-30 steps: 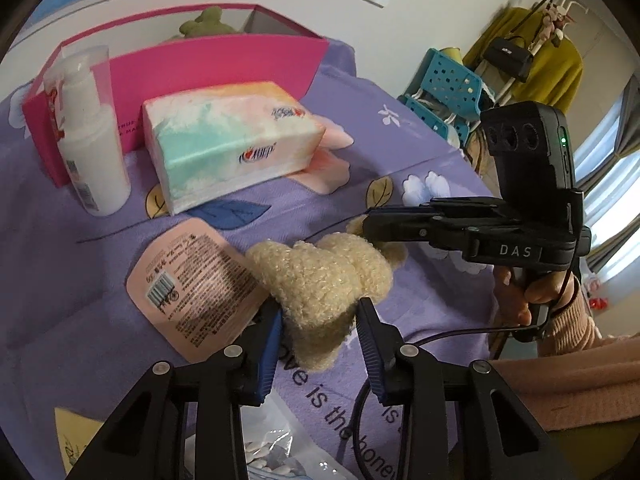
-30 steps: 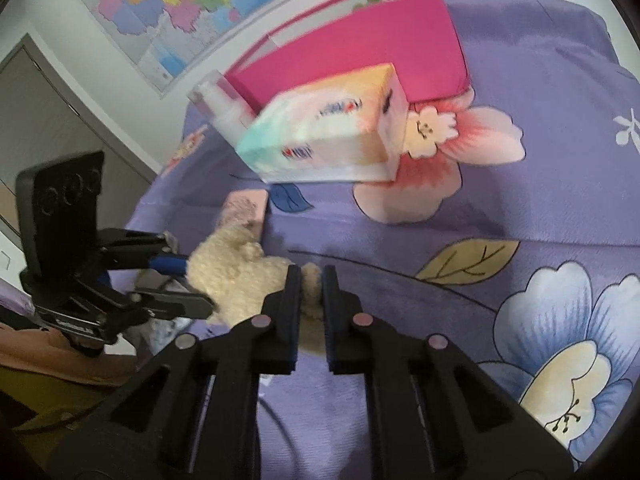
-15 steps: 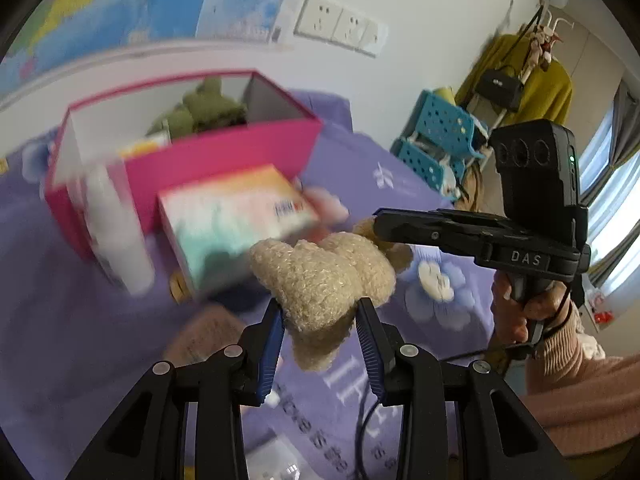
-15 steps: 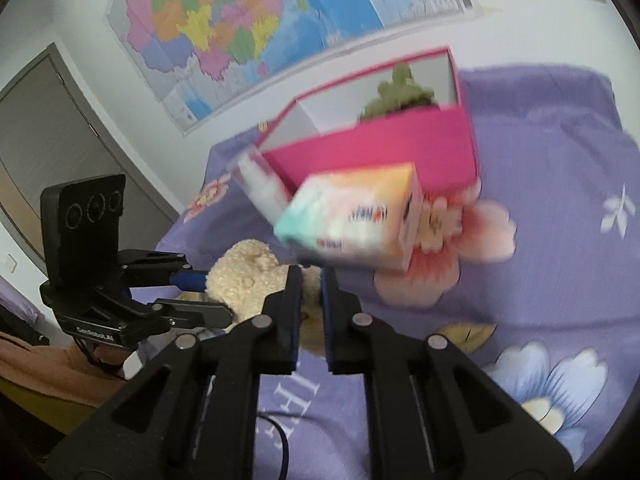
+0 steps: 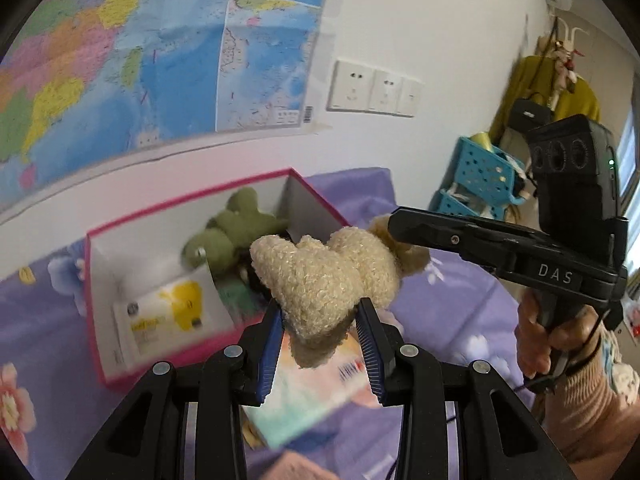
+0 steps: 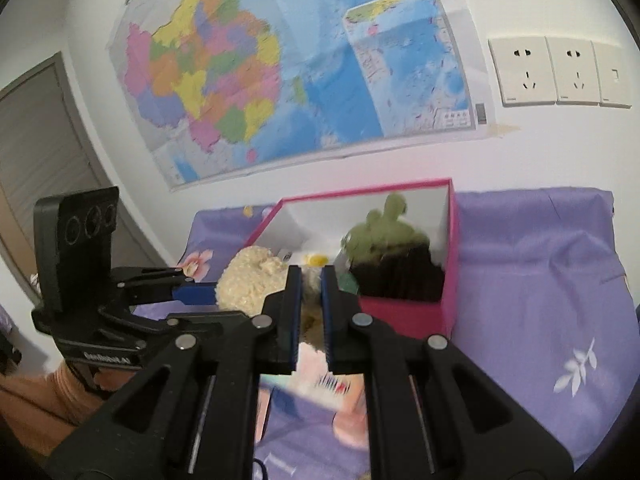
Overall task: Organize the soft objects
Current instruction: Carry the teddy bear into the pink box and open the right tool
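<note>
We hold the cream plush toy (image 5: 320, 280) aloft before the pink box (image 5: 132, 364), left tongs (image 5: 318, 332) and right tongs (image 6: 307, 304) both clamped on it.

Black hand-held gripper (image 5: 319, 322), blue pads (image 5: 269, 346), silver screws; peach sleeve (image 5: 592, 412).

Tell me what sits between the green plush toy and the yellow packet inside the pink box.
Bare white box floor separates green plush toy and yellow packet, in the left wrist view.

Cream curly plush toy (image 5: 320, 280) — held aloft before the pink box (image 5: 96, 320).
</note>
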{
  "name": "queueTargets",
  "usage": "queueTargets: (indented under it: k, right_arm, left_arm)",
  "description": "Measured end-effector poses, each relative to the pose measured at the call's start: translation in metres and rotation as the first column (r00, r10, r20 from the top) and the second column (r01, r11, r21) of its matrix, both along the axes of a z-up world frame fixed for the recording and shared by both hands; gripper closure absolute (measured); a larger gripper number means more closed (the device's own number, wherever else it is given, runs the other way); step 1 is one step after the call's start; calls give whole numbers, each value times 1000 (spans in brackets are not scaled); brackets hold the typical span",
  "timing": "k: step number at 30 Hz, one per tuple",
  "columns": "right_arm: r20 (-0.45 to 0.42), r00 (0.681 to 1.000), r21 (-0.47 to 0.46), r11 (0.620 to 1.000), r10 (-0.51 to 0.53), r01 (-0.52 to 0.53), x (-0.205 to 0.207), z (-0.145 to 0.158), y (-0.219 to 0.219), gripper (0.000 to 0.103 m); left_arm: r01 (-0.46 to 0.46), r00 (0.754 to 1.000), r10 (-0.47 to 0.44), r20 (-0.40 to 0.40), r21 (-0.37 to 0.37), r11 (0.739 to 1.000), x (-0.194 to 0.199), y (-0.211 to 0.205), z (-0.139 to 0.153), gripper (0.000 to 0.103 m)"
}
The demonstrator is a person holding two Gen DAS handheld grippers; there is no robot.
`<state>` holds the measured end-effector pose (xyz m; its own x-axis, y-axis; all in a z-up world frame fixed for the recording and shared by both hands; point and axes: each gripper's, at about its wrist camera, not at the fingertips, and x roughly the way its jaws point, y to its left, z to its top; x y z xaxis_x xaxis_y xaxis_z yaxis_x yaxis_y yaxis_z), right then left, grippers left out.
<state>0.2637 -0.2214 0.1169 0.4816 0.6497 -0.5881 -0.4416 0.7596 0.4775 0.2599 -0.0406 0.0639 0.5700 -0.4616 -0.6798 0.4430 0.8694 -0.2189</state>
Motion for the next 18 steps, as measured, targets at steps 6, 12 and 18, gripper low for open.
queueTargets:
  k: [6, 12, 18]
  right_arm:
    - [-28, 998, -7, 999, -53, 53, 37, -11, 1, 92]
    - [-72, 994, -54, 995, -84, 81, 64, -33, 11, 92]
    - [-101, 984, -156, 979, -146, 129, 79, -54, 18, 89]
  left_arm:
    - [-64, 997, 65, -48, 22, 998, 46, -1, -14, 67]
    - [-125, 983, 131, -126, 61, 990, 75, 1, -42, 67]
    - [-176, 973, 186, -140, 82, 981, 82, 9, -52, 64]
